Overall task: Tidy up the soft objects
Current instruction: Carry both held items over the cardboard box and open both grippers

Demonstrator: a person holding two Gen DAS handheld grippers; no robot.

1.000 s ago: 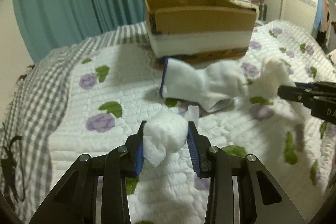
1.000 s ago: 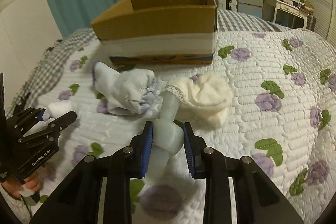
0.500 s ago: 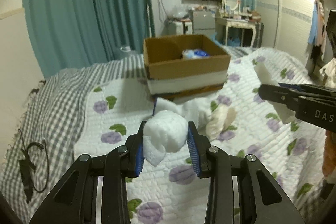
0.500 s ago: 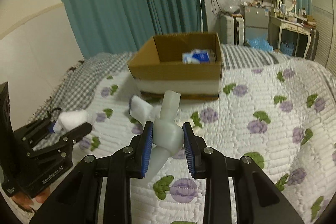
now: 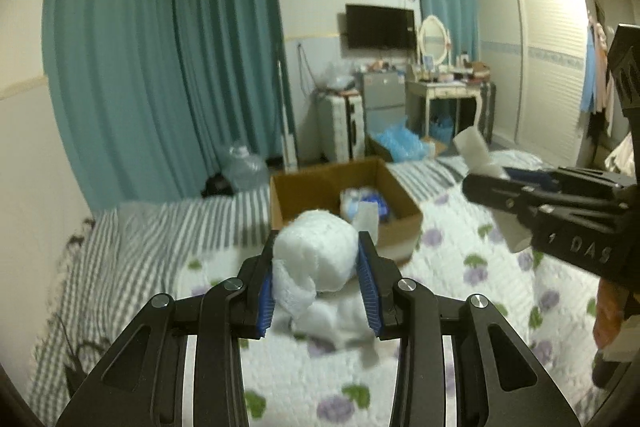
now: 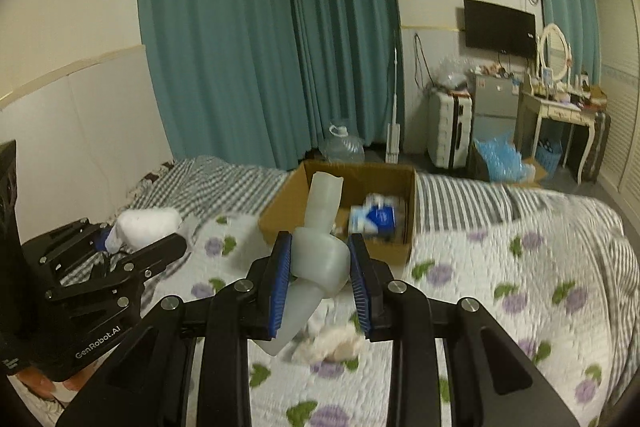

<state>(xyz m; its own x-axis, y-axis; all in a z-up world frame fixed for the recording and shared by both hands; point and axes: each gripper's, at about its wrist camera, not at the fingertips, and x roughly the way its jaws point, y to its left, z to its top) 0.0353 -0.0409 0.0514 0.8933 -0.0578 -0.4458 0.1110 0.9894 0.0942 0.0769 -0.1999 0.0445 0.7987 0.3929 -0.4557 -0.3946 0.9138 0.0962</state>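
Observation:
My left gripper (image 5: 318, 281) is shut on a white rolled sock (image 5: 314, 255) and holds it high above the bed. It also shows in the right wrist view (image 6: 144, 227). My right gripper (image 6: 320, 281) is shut on a pale knotted sock (image 6: 318, 255), also lifted; its end sticks out of the gripper in the left wrist view (image 5: 476, 151). An open cardboard box (image 5: 400, 223) stands ahead on the bed (image 6: 520, 287) with blue-white soft items (image 6: 376, 217) inside. A white sock (image 5: 340, 319) and a cream sock (image 6: 332, 345) lie on the quilt below the grippers.
Teal curtains (image 6: 260, 47) hang behind the bed. A clear water jug (image 6: 344, 147), a suitcase (image 6: 448, 127), a small fridge and a dressing table (image 6: 560, 115) stand on the floor beyond. A dark cable lies at the bed's left edge (image 5: 76, 355).
Both grippers have risen well above the bed with their socks held. The box now appears lower and farther, with its inside visible.

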